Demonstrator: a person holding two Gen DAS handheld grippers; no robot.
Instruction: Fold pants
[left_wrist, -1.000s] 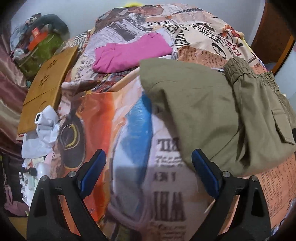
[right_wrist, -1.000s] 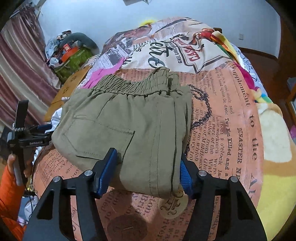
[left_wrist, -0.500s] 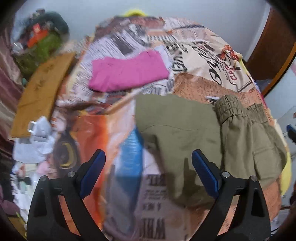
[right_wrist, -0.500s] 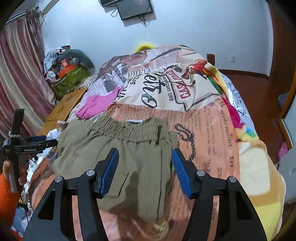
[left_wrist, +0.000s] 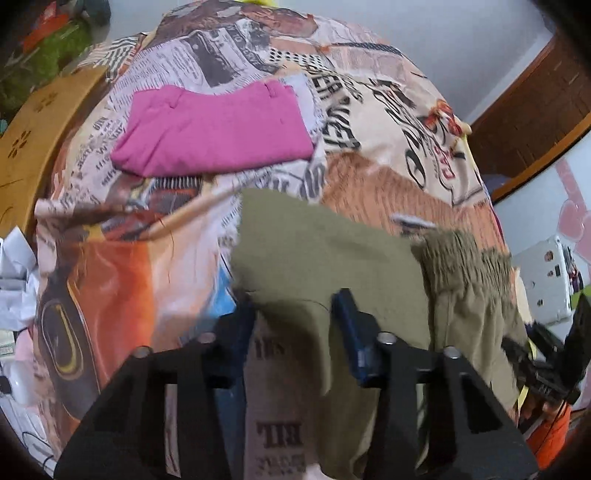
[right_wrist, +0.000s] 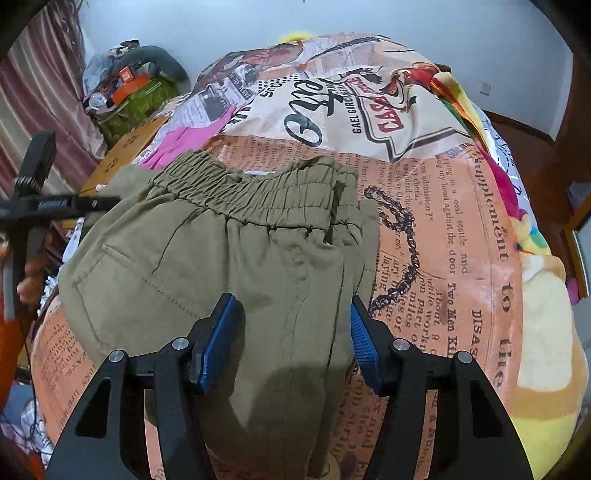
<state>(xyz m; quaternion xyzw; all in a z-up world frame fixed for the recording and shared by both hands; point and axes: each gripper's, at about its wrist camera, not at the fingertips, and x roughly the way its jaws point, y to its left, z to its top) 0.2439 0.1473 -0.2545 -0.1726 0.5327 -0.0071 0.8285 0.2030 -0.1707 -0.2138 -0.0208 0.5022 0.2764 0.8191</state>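
In the left wrist view, the left gripper (left_wrist: 293, 317) is low over the near edge of the green pants (left_wrist: 325, 254), which lie folded on the bed (left_wrist: 369, 122). Its two blue fingers (left_wrist: 351, 332) have a narrow gap between them, and a corner of the pants sits in that gap; the picture is blurry, so I cannot tell if the fingers are pinching the cloth or are just around it. The stretchy waistband (left_wrist: 465, 262) is off to the right. A folded pink cloth (left_wrist: 214, 129) lies farther up the bed, well apart from the pants. A wooden board (left_wrist: 33, 136) leans along the left edge of the bed, and white crumpled things (left_wrist: 14, 273) are below it. The other gripper shows at the far right edge. There is bare bed cover between the pants and the pink cloth. In the right wrist view, the right gripper (right_wrist: 291, 339) has its fingers spread wide, one on each side of a fold of the pants (right_wrist: 229, 266), and the blue pads (right_wrist: 218, 343) are near the cloth but not squeezing it. The waistband (right_wrist: 255, 192) runs across the far side of the pants. The left gripper (right_wrist: 55, 203) comes in at the pants' left edge. The pink cloth (right_wrist: 177, 144) peeks out behind the waistband. A heap of stuff (right_wrist: 133, 88) sits by the wall at the far left. The bed (right_wrist: 461, 229) has lots of open cover to the right of the pants, out to its right edge.
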